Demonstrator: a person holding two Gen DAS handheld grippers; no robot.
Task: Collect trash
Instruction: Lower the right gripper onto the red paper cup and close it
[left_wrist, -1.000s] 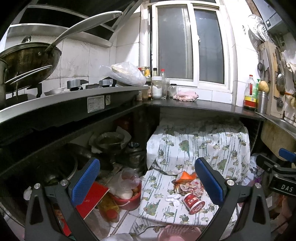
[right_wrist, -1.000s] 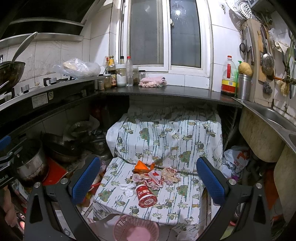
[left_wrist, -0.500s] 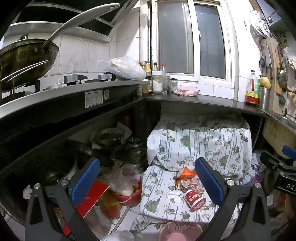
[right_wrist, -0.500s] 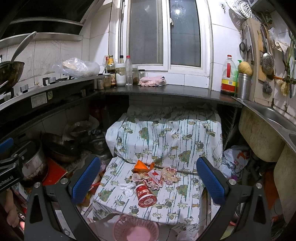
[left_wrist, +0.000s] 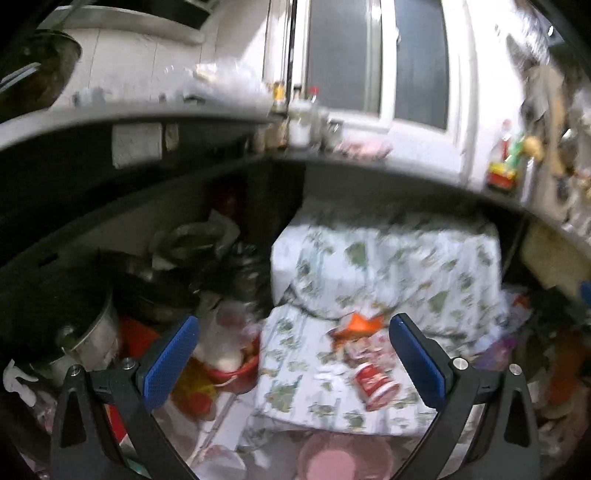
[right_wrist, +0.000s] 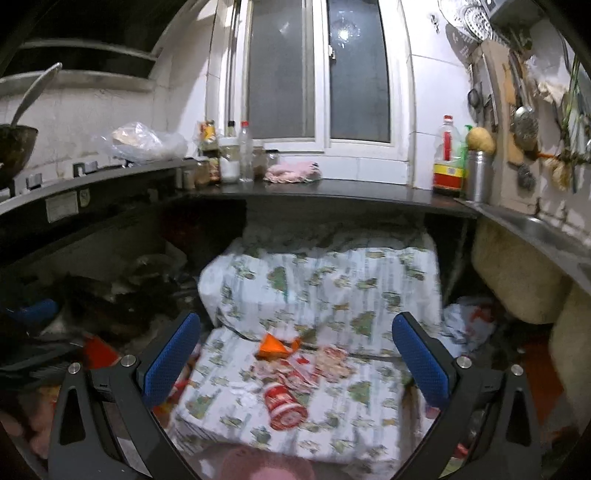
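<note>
Against the frames from 0.5 s ago, both views are now smeared by motion, the left wrist view heavily. In that view the pan that filled the upper left has slid almost out to the edge, the counter edge sits lower, and the other gripper no longer shows clearly at the right edge. In the right wrist view the trash sits a little lower and nearer, and the dark gripper body at the left edge is now only a blur.

The left gripper (left_wrist: 293, 356) is spread wide with nothing between its blue pads, and so is the right gripper (right_wrist: 295, 356).

The trash lies on a patterned cloth (right_wrist: 332, 288) draped over something low under the counter: a red cup (right_wrist: 284, 406) on its side with white lettering too blurred to read, an orange wrapper (right_wrist: 275, 347) just behind it, and crumpled red and white wrappers (right_wrist: 317, 365) between the 2. A pink basket (left_wrist: 343, 458) sits at the bottom edge, just in front of the cloth.

A white label on the counter's front edge cannot be read. The oil bottle (right_wrist: 447, 158) at the right carries a red and yellow label, unreadable too.

The room is a narrow kitchen with white tiled walls, a dark counter (right_wrist: 332, 188) running in an L under a window (right_wrist: 317, 70), jars and bottles in the corner, a steel sink rim at the right, and pots stacked under the counter at the left.
</note>
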